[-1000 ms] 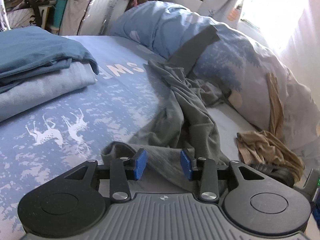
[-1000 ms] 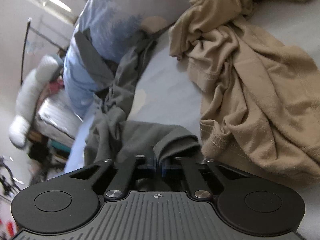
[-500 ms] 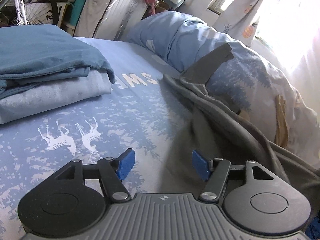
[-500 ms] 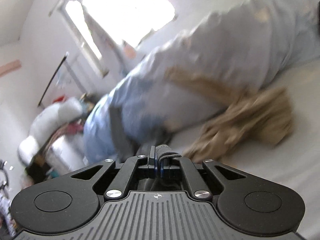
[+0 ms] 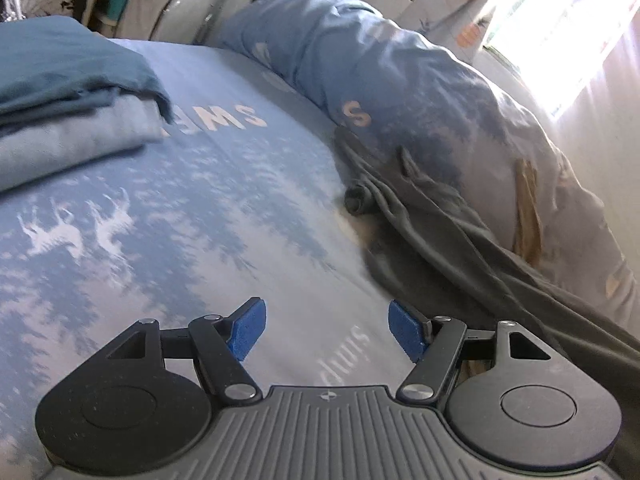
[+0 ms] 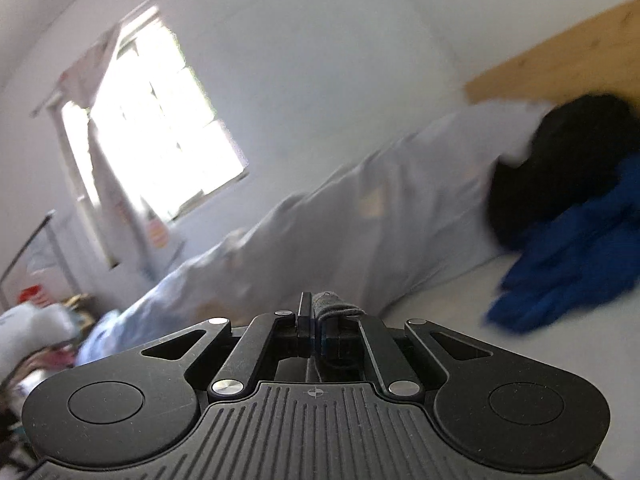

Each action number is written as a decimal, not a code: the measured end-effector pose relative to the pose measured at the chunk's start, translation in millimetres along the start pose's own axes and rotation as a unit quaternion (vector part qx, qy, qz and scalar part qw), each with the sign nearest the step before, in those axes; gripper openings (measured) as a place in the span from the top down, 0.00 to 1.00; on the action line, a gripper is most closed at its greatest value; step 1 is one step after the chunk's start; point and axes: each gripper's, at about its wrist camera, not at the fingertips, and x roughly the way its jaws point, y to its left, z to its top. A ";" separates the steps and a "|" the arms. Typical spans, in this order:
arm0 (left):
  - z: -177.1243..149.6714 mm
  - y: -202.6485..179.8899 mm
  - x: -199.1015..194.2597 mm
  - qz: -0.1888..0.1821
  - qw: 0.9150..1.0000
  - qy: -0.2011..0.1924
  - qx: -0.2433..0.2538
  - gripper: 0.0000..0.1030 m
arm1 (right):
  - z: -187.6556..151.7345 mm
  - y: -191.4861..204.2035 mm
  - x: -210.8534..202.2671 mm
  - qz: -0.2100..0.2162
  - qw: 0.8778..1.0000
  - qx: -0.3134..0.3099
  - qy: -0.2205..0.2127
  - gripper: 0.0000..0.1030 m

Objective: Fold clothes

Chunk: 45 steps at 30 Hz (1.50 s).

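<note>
A dark grey garment (image 5: 440,232) lies stretched along the foot of the rumpled blue duvet (image 5: 400,80), running off toward the lower right of the left wrist view. My left gripper (image 5: 326,326) hovers over the printed blue sheet (image 5: 200,208) with its jaws opening. Only sheet shows between its blue pads (image 5: 248,330), and the grey cloth passes just right of them. In the right wrist view, my right gripper (image 6: 316,320) is shut on a fold of the grey garment (image 6: 334,309) that pokes up at its tips. It is raised and faces the wall and window.
A folded stack of teal and light blue clothes (image 5: 60,112) sits at the left on the bed. A tan garment (image 5: 528,216) hangs over the duvet. A bright blue garment (image 6: 572,256) and a black one (image 6: 560,160) lie near the wooden headboard (image 6: 560,60). Clutter stands beyond the bed.
The left jaws spread wider and the grey garment slid out from between them to the right. The right gripper rose, still pinching grey cloth; its view swung from the tan garment to the wall.
</note>
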 end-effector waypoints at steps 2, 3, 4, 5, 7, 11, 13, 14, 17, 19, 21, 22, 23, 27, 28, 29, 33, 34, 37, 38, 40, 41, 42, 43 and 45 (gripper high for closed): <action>-6.0 -9.0 3.0 -0.009 1.000 0.009 0.002 0.27 | 17.4 -24.1 -18.0 -0.032 0.999 -0.003 -0.017 0.96; -9.7 -14.2 4.5 -0.013 1.000 0.013 0.003 0.27 | 24.1 -39.4 -24.9 -0.049 0.999 0.000 -0.020 0.96; -13.3 -19.5 6.1 -0.017 1.000 0.016 0.004 0.27 | 30.7 -54.7 -31.8 -0.065 0.998 0.003 -0.022 0.96; -16.8 -24.8 7.6 -0.021 1.000 0.020 0.005 0.27 | 36.7 -70.6 -38.3 -0.082 0.996 0.007 -0.024 0.96; -23.2 -35.1 10.8 -0.028 0.999 0.028 0.006 0.27 | 40.5 -105.9 -39.5 -0.113 0.993 0.024 0.001 0.96; -38.4 -60.0 19.4 -0.044 0.998 0.044 0.026 0.27 | 36.0 -172.3 -23.2 -0.150 0.980 0.084 0.098 0.95; -46.6 -71.4 22.9 -0.050 0.997 0.047 0.037 0.26 | 25.0 -191.8 -16.2 -0.151 0.974 0.103 0.132 0.95; -50.4 -76.5 25.1 -0.052 0.997 0.050 0.040 0.25 | 20.7 -198.1 -15.9 -0.156 0.972 0.105 0.141 0.91; -58.5 -87.4 33.4 -0.065 0.996 0.062 0.027 0.25 | 10.2 -212.1 -19.3 -0.192 0.965 0.101 0.150 0.34; -62.8 -94.5 37.7 -0.073 0.995 0.068 0.029 0.25 | 8.5 -219.8 -27.5 -0.214 0.964 0.096 0.126 0.16; -69.3 -101.0 39.4 -0.079 0.993 0.072 0.043 0.25 | 6.7 -220.7 -32.9 -0.215 0.965 0.091 0.119 0.16; -72.1 -102.4 39.6 -0.080 0.993 0.072 0.049 0.25 | 5.3 -217.8 -32.8 -0.212 0.966 0.086 0.119 0.16; -73.8 -102.7 40.5 -0.080 0.993 0.074 0.053 0.25 | 3.8 -211.0 -31.8 -0.207 0.968 0.074 0.120 0.16; -70.4 -92.9 45.1 -0.067 0.994 0.077 0.039 0.25 | -14.5 -152.4 -11.5 -0.150 0.977 -0.025 0.152 0.16; -68.5 -89.4 46.1 -0.065 0.994 0.078 0.031 0.24 | -22.2 -133.6 -1.6 -0.128 0.977 -0.049 0.163 0.16; -65.9 -85.7 46.5 -0.064 0.995 0.078 0.024 0.24 | -30.4 -114.5 8.4 -0.106 0.976 -0.073 0.175 0.16; -53.5 -74.7 47.1 -0.060 0.996 0.069 0.010 0.24 | -75.2 -26.7 49.6 -0.011 0.956 -0.186 0.228 0.17; -50.0 -71.9 47.0 -0.059 0.996 0.067 0.007 0.24 | -89.0 -3.8 60.1 0.011 0.947 -0.218 0.237 0.17; -40.4 -62.3 48.1 -0.055 0.997 0.062 -0.009 0.24 | -131.6 56.8 89.5 0.062 0.914 -0.306 0.258 0.19; -37.2 -58.1 48.1 -0.054 0.997 0.061 -0.017 0.24 | -145.0 72.1 98.7 0.073 0.904 -0.328 0.264 0.21; -31.7 -52.4 48.6 -0.053 0.997 0.058 -0.027 0.24 | -171.5 98.1 118.6 0.089 0.881 -0.373 0.277 0.28; -29.0 -48.9 48.6 -0.052 0.997 0.057 -0.033 0.24 | -180.9 106.3 125.2 0.093 0.872 -0.389 0.280 0.36; -27.2 -45.6 49.1 -0.051 0.996 0.057 -0.040 0.24 | -189.8 113.9 132.1 0.097 0.864 -0.405 0.284 0.36; -25.9 -42.8 49.9 -0.052 0.996 0.061 -0.048 0.24 | -196.0 118.0 140.4 0.097 0.856 -0.418 0.288 0.36; -24.5 -39.0 51.7 -0.060 0.994 0.068 -0.062 0.24 | -204.2 122.7 151.7 0.088 0.848 -0.437 0.287 0.36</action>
